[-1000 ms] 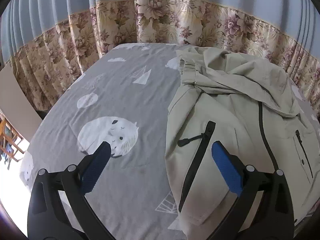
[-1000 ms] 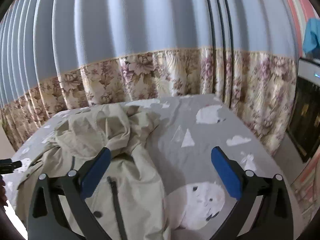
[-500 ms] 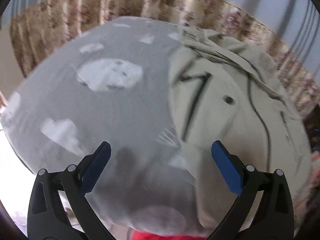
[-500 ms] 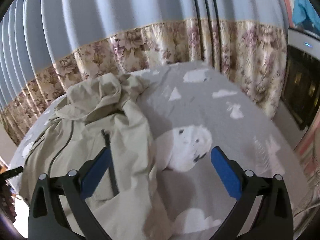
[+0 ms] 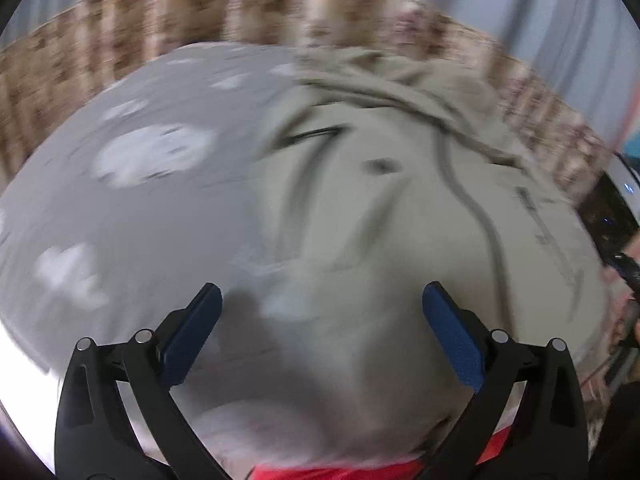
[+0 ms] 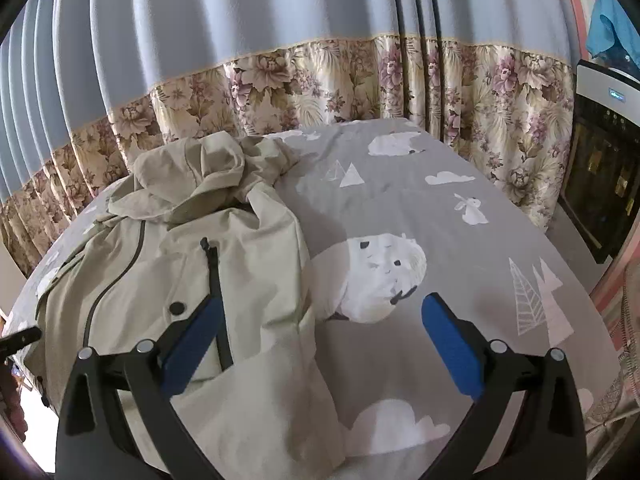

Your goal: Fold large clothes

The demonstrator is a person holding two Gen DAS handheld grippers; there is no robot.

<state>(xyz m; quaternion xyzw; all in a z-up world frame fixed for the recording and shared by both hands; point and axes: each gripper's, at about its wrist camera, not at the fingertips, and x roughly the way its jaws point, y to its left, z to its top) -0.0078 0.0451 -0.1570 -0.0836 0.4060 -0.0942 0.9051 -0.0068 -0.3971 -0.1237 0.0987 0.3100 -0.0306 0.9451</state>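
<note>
Your tongs above the jacket

The beige zip-front hooded jacket (image 6: pixel 192 264) lies on the grey animal-print bed sheet (image 6: pixel 460 240); your left tongs (image 5: pixel 320 320) and right tongs (image 6: pixel 320 328) hover spread wide, holding nothing.

A grey bedsheet printed with white animals, clouds and triangles (image 6: pixel 440 216) covers the bed. Behind it hangs a pleated blue curtain with a floral beige lower band (image 6: pixel 320 76). At the right stands a dark glass-fronted appliance (image 6: pixel 600 176) with a bright blue cloth (image 6: pixel 608 32) on top.
</note>
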